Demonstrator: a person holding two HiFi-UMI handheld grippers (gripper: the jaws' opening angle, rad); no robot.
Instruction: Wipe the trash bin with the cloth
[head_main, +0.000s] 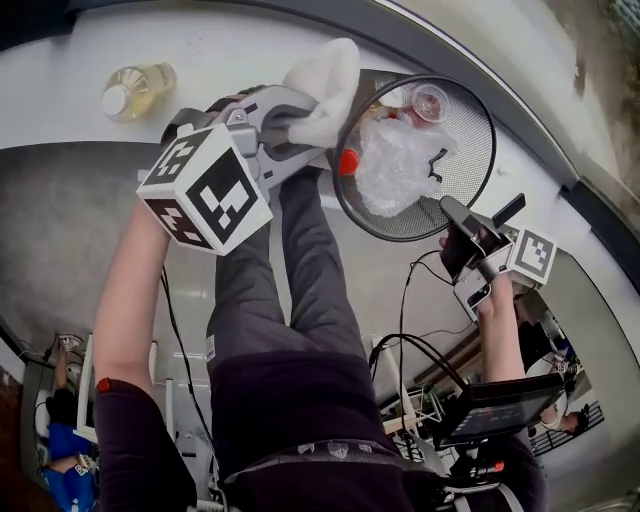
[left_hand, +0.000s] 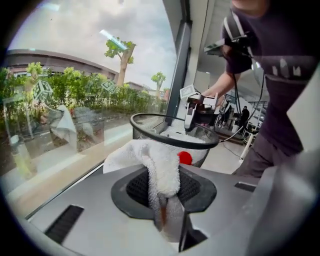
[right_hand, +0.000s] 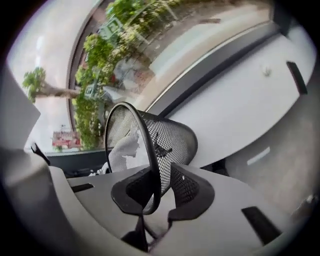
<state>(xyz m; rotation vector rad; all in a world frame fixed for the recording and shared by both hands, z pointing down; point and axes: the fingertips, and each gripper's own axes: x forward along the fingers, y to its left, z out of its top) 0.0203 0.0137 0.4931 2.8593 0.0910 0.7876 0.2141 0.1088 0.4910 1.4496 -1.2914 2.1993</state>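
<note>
A black mesh trash bin (head_main: 400, 225) stands by the white window ledge, holding a clear plastic bag (head_main: 395, 165), a plastic cup (head_main: 428, 100) and a red cap (head_main: 348, 161). My left gripper (head_main: 310, 125) is shut on a white cloth (head_main: 325, 85), which hangs against the bin's left rim. In the left gripper view the cloth (left_hand: 157, 162) drapes over my jaws just short of the bin (left_hand: 150, 131). My right gripper (head_main: 455, 215) grips the right rim. In the right gripper view the bin (right_hand: 170, 135) passes its rim and mesh wall between the pads of the right gripper (right_hand: 157, 192).
A capped bottle of yellowish liquid (head_main: 135, 90) lies on the white ledge (head_main: 230, 50) left of the bin. A window runs behind the ledge. The person's legs (head_main: 290, 300) stand right before the bin, with black cables (head_main: 405, 300) hanging at the right.
</note>
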